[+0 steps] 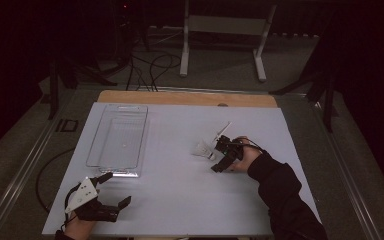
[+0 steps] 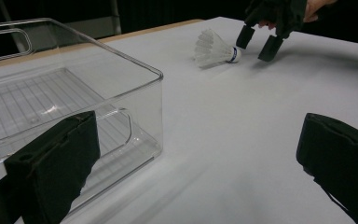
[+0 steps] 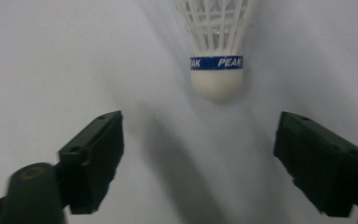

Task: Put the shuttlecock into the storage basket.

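A white shuttlecock (image 1: 203,148) (image 2: 214,47) lies on its side on the white table (image 1: 180,200), right of centre. Its cork tip and blue "PEAK" band (image 3: 216,56) point at my right gripper (image 1: 216,156) (image 2: 257,44) (image 3: 198,140). That gripper is open, its jaws just short of the cork and apart from it. My left gripper (image 1: 116,189) (image 2: 198,149) rests open and holding nothing near the front left corner, facing a clear plastic bin (image 1: 92,145) (image 2: 121,53).
The clear bin stands with nothing in it on the left half of the table. A wooden strip (image 1: 180,97) runs along the far edge. Beyond it are a white stand (image 1: 220,30) and cables (image 1: 150,70) on the dark floor.
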{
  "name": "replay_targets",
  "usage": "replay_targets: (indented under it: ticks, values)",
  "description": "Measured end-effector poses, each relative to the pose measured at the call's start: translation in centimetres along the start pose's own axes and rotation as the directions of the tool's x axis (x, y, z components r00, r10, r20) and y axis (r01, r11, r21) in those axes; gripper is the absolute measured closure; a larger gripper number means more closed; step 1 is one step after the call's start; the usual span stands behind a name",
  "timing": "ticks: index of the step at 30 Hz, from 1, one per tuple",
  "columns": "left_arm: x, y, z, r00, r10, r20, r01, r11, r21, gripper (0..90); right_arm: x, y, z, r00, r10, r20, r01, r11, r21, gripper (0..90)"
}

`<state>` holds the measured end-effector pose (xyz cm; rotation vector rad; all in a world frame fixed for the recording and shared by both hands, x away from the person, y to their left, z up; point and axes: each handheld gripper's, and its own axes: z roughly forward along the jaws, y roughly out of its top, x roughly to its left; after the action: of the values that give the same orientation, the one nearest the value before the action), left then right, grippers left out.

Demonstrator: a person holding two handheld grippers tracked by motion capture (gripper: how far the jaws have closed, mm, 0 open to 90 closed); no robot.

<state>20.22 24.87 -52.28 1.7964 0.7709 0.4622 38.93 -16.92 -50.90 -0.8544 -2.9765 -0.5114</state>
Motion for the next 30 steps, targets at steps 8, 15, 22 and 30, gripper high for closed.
replay_targets:
  ticks: [8,15,22,30]
  values:
    - [0.0,0.0,0.0,1.0,0.002,0.004,-0.002,1.0,0.001,0.3,0.2,1.0,0.2,0.9993,-0.025,0.026,0.024,1.0,0.004,25.9]
    - [0.0,0.0,0.1,1.0,0.002,0.005,-0.002,1.0,0.001,0.3,0.2,2.2,0.5,0.9978,-0.045,0.047,0.045,0.999,0.014,40.3]
    - [0.0,0.0,0.1,1.0,-0.001,0.005,0.001,1.0,0.001,0.3,0.3,2.6,0.9,0.9968,-0.049,0.063,0.047,0.998,0.036,50.4]
    - [0.0,-0.1,0.1,1.0,0.002,0.006,-0.002,1.0,0.003,0.3,0.2,3.0,1.3,0.9962,-0.057,0.065,0.053,0.997,0.06,58.6]
